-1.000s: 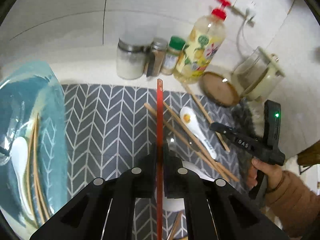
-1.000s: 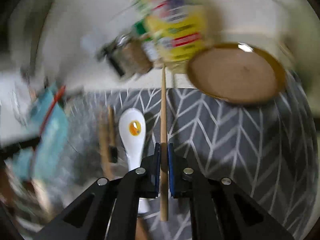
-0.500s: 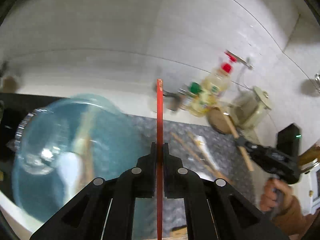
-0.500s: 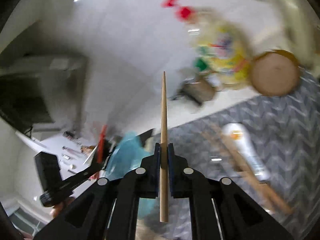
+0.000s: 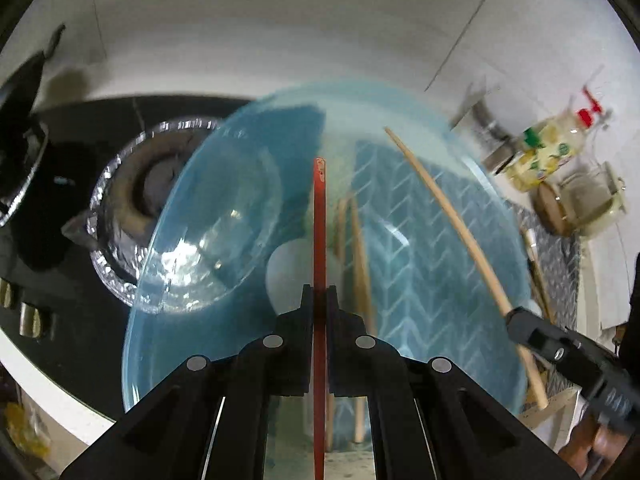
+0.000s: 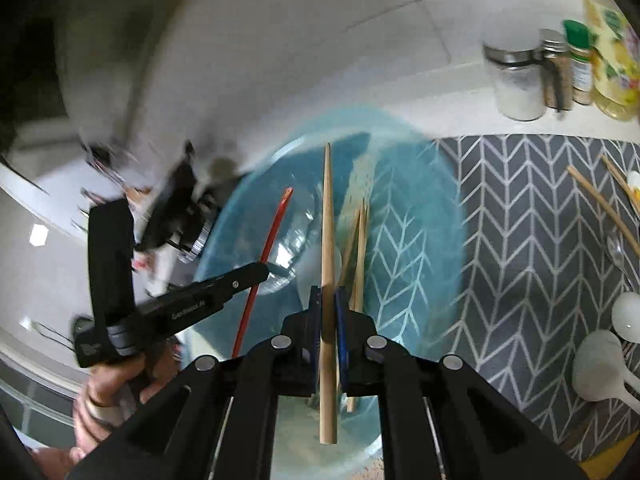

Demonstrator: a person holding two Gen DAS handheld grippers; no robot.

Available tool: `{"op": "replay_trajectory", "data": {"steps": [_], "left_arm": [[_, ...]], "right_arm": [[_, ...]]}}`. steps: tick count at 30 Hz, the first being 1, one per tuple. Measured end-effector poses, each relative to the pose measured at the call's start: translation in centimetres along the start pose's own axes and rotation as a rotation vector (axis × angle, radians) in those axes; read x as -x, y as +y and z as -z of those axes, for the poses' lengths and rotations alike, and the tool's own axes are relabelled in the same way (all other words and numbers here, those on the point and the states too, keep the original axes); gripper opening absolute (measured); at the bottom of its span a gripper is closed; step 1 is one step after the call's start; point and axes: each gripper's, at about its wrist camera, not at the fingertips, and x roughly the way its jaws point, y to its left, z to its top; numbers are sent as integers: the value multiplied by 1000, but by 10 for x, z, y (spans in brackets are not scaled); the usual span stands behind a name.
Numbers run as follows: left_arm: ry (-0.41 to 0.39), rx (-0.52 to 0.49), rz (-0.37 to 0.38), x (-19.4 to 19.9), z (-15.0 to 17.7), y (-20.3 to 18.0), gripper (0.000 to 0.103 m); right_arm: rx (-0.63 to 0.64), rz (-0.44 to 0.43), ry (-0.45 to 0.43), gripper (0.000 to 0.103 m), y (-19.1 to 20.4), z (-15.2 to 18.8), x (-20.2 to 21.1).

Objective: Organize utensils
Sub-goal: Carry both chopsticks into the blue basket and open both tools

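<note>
Your left gripper [image 5: 319, 300] is clamped on the red chopstick [image 5: 319, 216], your right gripper [image 6: 328, 300] is clamped on the wooden chopstick [image 6: 328, 240], and both sticks jut ahead of their jaws over the blue glass bowl [image 6: 436, 208] already holding chopsticks.

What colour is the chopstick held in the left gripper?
Red chopstick, clearest in the left wrist view.

Glossy translucent blue bowl [image 5: 432, 240]
</note>
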Motion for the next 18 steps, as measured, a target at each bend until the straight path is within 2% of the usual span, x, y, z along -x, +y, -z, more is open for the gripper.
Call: {"op": "replay_trajectory", "data": {"steps": [4,7,8,10,11,12,14,16,18], "left_arm": [[37,16,12,-12,0,6,7],[44,23,-7,-13,0,7,8],[41,23,-12,-14,0,7,9],[40,27,-19,-13,0,9,22],[43,28,-14,-12,0,8,24],[42,30,-20,-10,0,7,28],[16,18,-27,1,0,-1,29],[-32,0,6,22,-2,-17,29],[-116,-70,51,56,-2,-48,31]], "right_arm": [[25,85,77,8,15,7,-33],[35,168,160,8,21,10,-50],[34,166,174,8,23,12,-52],[49,164,201,8,26,16,-52],[55,164,204,8,26,19,-52],[60,157,202,8,27,20,-49],[66,130,169,8,27,17,-33],[77,111,93,8,24,5,1],[83,37,-4,8,20,-15,34]]}}
